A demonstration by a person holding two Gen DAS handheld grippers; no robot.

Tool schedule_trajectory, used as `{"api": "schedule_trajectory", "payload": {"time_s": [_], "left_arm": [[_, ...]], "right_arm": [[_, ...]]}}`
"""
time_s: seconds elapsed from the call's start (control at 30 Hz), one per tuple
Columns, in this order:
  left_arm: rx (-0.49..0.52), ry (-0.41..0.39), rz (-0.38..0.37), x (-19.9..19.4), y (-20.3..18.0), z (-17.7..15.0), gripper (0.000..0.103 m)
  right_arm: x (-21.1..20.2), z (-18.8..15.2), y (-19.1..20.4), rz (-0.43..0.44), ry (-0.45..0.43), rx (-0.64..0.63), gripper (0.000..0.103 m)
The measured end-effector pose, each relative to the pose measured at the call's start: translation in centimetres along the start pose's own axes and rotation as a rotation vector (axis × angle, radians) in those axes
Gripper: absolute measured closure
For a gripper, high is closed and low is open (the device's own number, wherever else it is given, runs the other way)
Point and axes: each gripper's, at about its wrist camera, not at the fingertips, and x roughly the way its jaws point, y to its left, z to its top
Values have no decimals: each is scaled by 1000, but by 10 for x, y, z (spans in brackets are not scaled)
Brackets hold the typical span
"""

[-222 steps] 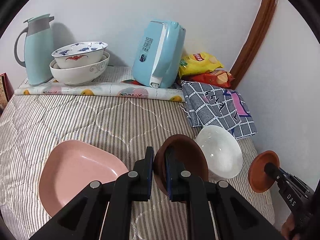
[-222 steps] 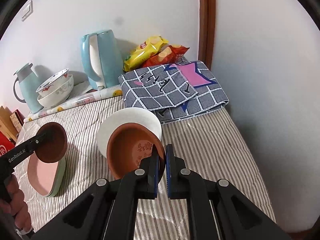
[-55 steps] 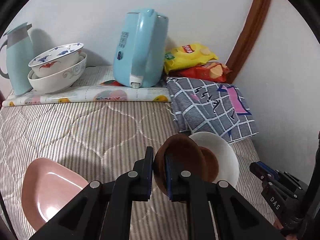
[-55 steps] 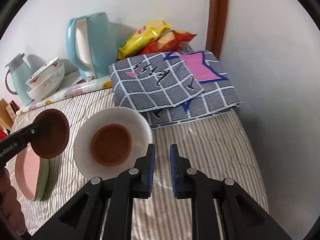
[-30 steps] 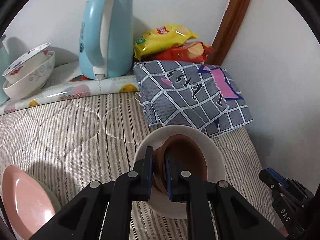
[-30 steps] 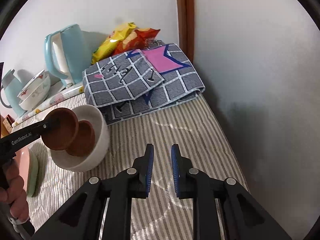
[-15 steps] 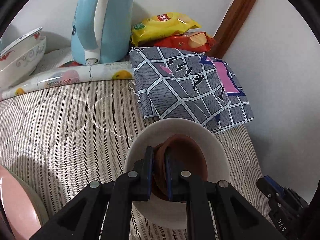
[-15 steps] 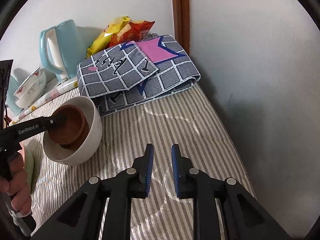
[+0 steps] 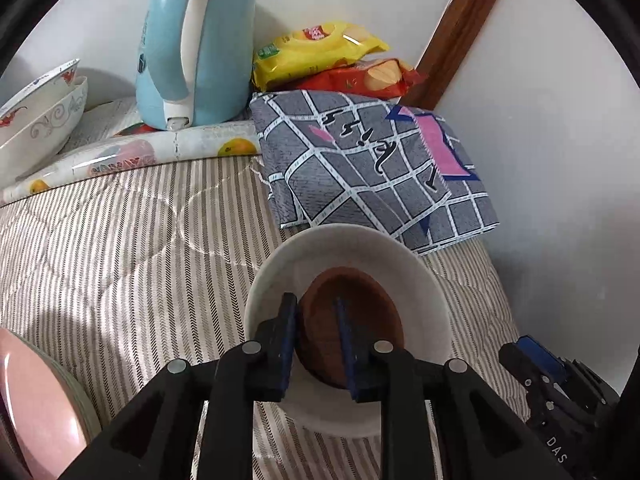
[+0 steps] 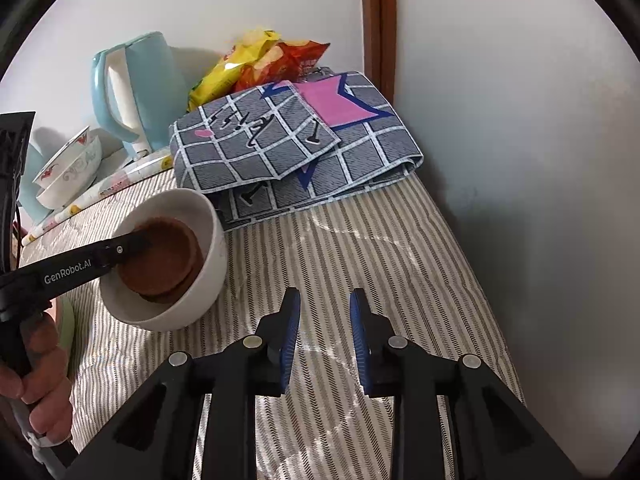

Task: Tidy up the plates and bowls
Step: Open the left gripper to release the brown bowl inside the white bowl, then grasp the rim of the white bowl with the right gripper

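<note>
A white bowl (image 9: 420,276) sits on the striped bed cover (image 9: 120,248) near the bed's right edge, just in front of a folded grey checked cloth (image 9: 360,168) that lies toward the far right corner. Inside the bowl are two small brown saucers, the upper saucer (image 9: 360,320) resting on the lower saucer (image 10: 160,298), of which only a thin rim peeks out beneath. Both are round, shallow and matte reddish brown; the bowl is plain, deep and glossy.

The left gripper (image 9: 316,344) reaches into the bowl with its jaws straddling the near rim of the upper saucer. The jaws are opening, a gap shows on each side of the rim, and the pads no longer press on it.

The right gripper (image 10: 324,336) hangs over bare bed cover to the right of the bowl, its jaws opening with nothing between them.

At the left edge of the bed a pink plate (image 9: 36,412) lies on top of a pale green one.
</note>
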Motion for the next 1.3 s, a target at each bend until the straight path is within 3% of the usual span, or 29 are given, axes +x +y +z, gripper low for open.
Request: {"api": "schedule_trajectory", "payload": {"time_s": [0.2,0.5,0.67,0.97,1.07,1.3], "left_arm": [[-1,-22,11,-18,0,0,76],[-18,-63,52,-48,10,-4,76],[-30,-75,73,-60,16,-11,76],[-32,-184,97,-85,18,-20,76],[-38,-176,75,-89,18,-20,76],[-14,-81,112,-81,18,-23,76]], "right_arm": [[-14,4,8,11,-29,-18,69],[-37,7,25,21,-92,-43,56],[-46,7,33,24,-121,-52,55],[-52,1,40,29,-99,-46,51],[-52,0,44,-10,-77,-69,51],[-53,-1,47,6,-53,-76,51]]}}
